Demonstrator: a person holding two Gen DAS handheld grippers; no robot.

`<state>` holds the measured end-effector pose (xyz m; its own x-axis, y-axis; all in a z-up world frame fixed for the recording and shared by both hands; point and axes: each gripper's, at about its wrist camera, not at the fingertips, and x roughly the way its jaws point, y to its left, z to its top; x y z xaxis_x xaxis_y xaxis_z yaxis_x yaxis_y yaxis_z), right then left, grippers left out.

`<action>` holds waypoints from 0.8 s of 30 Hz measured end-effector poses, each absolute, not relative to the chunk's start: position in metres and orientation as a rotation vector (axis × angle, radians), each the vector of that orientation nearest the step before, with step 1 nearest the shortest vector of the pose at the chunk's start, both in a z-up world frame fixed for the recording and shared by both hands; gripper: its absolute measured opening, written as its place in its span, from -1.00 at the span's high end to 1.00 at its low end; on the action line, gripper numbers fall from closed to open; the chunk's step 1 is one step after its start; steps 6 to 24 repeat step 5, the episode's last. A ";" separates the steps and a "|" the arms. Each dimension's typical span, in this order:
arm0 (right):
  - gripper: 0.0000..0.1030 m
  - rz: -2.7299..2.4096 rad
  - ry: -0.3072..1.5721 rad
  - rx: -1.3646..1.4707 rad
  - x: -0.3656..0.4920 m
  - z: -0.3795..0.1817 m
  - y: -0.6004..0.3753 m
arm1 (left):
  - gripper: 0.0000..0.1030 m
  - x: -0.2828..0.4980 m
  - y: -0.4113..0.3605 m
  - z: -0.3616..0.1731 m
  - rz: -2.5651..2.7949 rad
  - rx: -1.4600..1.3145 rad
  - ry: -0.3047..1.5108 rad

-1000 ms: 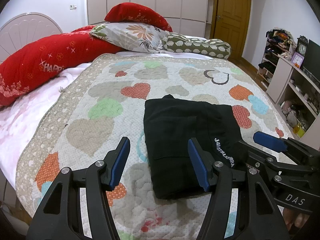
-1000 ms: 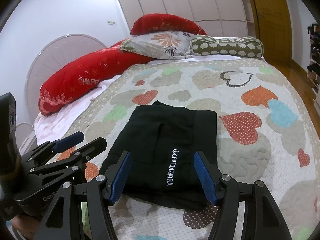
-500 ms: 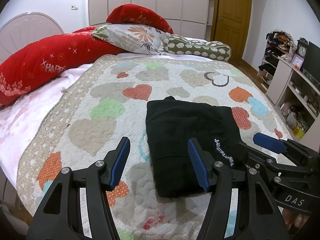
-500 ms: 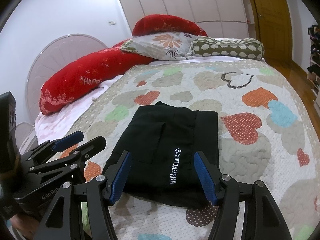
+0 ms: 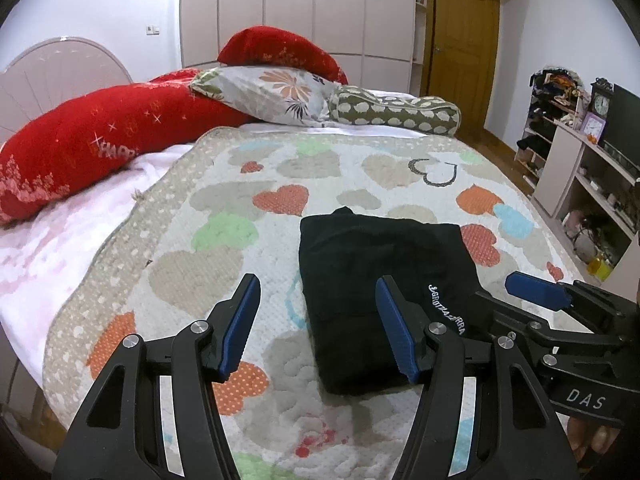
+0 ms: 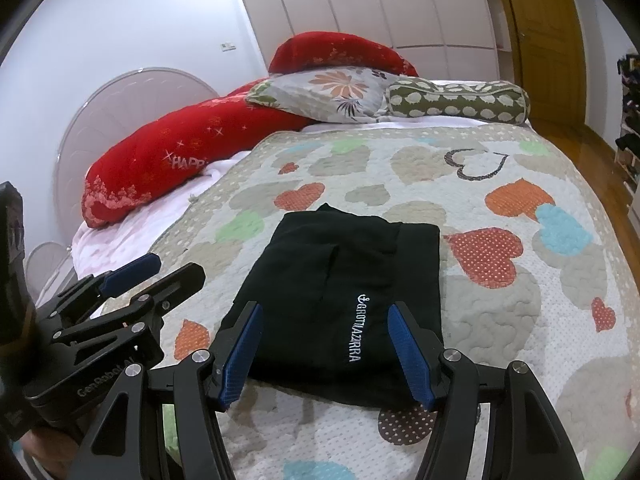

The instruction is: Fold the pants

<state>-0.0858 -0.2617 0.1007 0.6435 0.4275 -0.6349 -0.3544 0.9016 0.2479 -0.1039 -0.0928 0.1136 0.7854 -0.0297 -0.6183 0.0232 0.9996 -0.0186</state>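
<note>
The black pants (image 5: 372, 276) lie folded into a compact rectangle on the heart-patterned quilt (image 5: 224, 240), white lettering near their near edge. In the right wrist view the pants (image 6: 340, 280) sit straight ahead. My left gripper (image 5: 318, 320) is open and empty, held above the quilt just left of the pants' near edge. My right gripper (image 6: 324, 348) is open and empty, above the pants' near edge. Each gripper shows in the other's view: the right one (image 5: 560, 312) at the right, the left one (image 6: 132, 280) at the left.
Red pillows (image 5: 92, 148), a floral pillow (image 5: 280, 96) and a dotted bolster (image 5: 392, 116) lie at the head of the bed. A white shelf unit (image 5: 580, 184) stands to the right of the bed. A wooden door (image 5: 460, 36) is at the back.
Both grippers have drawn back slightly from the pants, still open. The pants lie unmoved.
</note>
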 end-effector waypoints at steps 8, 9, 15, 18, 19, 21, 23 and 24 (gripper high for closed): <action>-0.22 0.444 0.745 0.101 -0.087 0.103 -0.260 | -0.17 -0.101 -0.082 0.114 -0.021 -0.038 0.693; -0.22 0.444 0.745 0.101 -0.087 0.103 -0.260 | -0.17 -0.101 -0.082 0.114 -0.021 -0.038 0.693; -0.22 0.444 0.745 0.101 -0.087 0.103 -0.260 | -0.17 -0.101 -0.082 0.114 -0.021 -0.038 0.693; -0.22 0.444 0.745 0.101 -0.087 0.103 -0.260 | -0.17 -0.101 -0.082 0.114 -0.021 -0.038 0.693; -0.22 0.444 0.745 0.101 -0.087 0.103 -0.260 | -0.17 -0.101 -0.082 0.114 -0.021 -0.038 0.693; -0.22 0.444 0.745 0.101 -0.087 0.103 -0.260 | -0.17 -0.101 -0.082 0.114 -0.021 -0.038 0.693; -0.22 0.444 0.745 0.101 -0.087 0.103 -0.260 | -0.17 -0.101 -0.082 0.114 -0.021 -0.038 0.693; -0.22 0.444 0.745 0.101 -0.087 0.103 -0.260 | -0.17 -0.101 -0.082 0.114 -0.021 -0.038 0.693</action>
